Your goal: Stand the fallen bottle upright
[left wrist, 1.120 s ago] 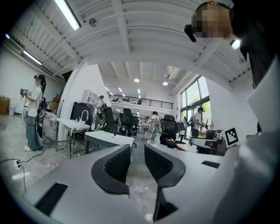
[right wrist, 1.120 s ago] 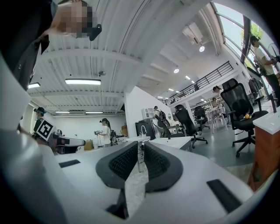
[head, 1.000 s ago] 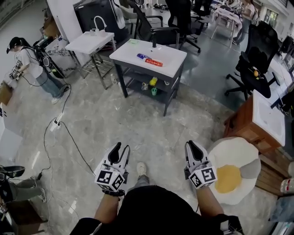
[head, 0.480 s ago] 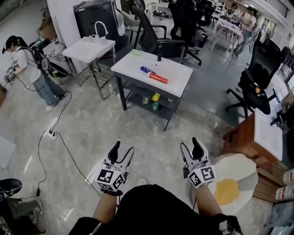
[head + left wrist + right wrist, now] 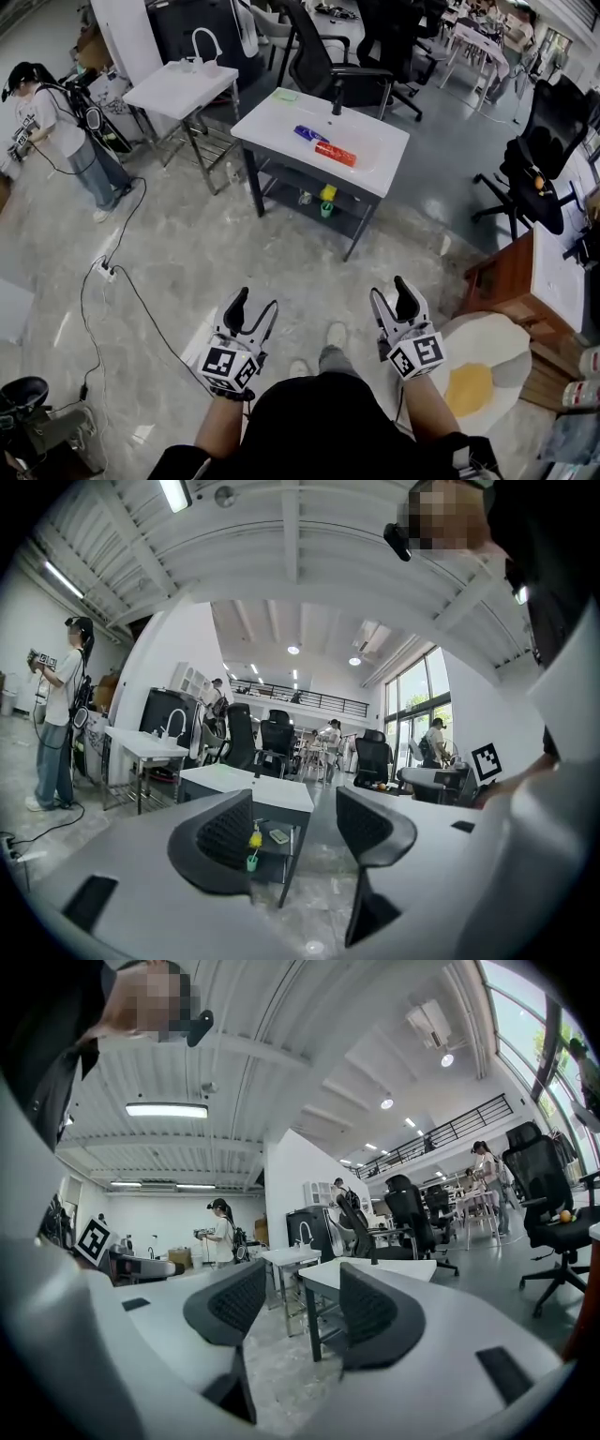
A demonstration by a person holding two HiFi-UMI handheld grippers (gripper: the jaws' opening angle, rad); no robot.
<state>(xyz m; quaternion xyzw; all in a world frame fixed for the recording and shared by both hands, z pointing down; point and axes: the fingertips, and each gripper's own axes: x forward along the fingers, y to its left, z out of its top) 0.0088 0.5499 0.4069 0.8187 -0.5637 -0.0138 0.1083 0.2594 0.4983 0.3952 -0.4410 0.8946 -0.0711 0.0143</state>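
Bottle (image 5: 336, 154): seems to lie flat, red, on white table (image 5: 272, 131) at twelve o'clock, nearer than before yet well apart from left gripper (image 5: 253, 302) and right gripper (image 5: 390, 291), jaws just spread wide, empty, so approach only.

Hand-held grippers (image 5: 254, 302) (image 5: 389, 291): jaws newly parted, empty

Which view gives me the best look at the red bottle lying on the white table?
The head view: it looks down on the white table and shows the red bottle lying beside a blue one. Both gripper views catch that tabletop edge-on, so the bottle does not show.
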